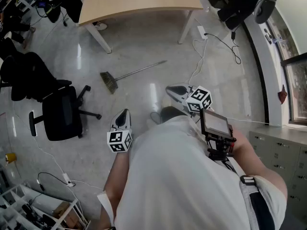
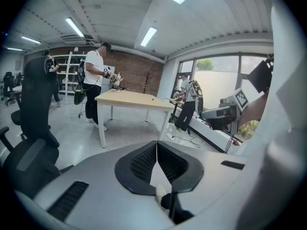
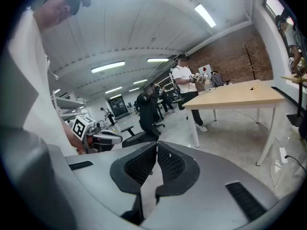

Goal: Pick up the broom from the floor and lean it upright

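Observation:
The broom [image 1: 132,74] lies flat on the grey floor, with its bristle head [image 1: 109,82] to the left and its thin handle running up to the right. Both grippers hang in front of my body, short of the broom and apart from it. My left gripper [image 1: 125,111] is shut and empty; in the left gripper view its pads [image 2: 144,162] meet with nothing between them. My right gripper [image 1: 168,88] is also shut and empty, and its ribbed pads [image 3: 169,163] touch each other. Neither gripper view shows the broom.
A wooden table [image 1: 139,1] stands beyond the broom. A black office chair [image 1: 60,111] sits to the left. Cables and a power strip [image 1: 201,31] lie on the floor at right, near grey cabinets [image 1: 283,147]. People stand by the table [image 2: 93,80].

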Available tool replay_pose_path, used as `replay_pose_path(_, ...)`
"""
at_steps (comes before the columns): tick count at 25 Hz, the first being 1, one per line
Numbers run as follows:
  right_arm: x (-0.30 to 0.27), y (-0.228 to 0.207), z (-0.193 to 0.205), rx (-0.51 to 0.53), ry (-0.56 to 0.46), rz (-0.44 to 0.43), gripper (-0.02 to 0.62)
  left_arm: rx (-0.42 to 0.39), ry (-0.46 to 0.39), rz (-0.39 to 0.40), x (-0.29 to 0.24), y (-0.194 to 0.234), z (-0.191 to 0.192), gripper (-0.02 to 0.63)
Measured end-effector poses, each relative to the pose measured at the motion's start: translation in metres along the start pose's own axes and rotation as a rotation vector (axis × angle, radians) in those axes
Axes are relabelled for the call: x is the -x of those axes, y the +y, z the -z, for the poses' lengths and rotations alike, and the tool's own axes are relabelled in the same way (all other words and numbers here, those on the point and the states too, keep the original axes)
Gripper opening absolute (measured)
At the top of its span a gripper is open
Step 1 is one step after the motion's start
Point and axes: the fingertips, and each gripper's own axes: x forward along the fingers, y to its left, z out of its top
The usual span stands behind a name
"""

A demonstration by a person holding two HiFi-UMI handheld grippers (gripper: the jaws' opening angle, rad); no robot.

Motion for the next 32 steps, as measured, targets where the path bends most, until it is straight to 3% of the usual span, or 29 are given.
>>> replay_pose_path(8,-0.037,-0.057,-0.014,-0.056,-0.007,-0.011,0.018,-0.004,0.016,0.023,-0.046,0.016,-0.032,0.011)
replay_pose_path(13,-0.067,-0.097,-0.029,-0.054,-0.008,-0.065,0.018,-0.028,0.029,0.148,-0.090,0.016,-0.074,0.011)
replay_pose_path(17,-0.076,-0.118,-0.042,-0.085,0.011,-0.103,0.018,-0.064,0.079,0.179,-0.136,0.017,-0.099,0.011)
replay_pose_path(21,-0.074,-0.157,-0.045,-0.144,0.011,-0.098,0.018,-0.105,0.133,0.204,-0.183,0.011,-0.124,0.011)
replay_pose_path(24,-0.070,-0.174,-0.052,-0.120,0.007,-0.100,0.018,-0.131,0.153,0.228,-0.211,0.009,-0.137,0.011)
replay_pose_path(32,-0.046,-0.200,-0.035,-0.206,0.002,-0.020,0.018,-0.255,0.268,0.385,-0.271,-0.023,-0.141,0.011)
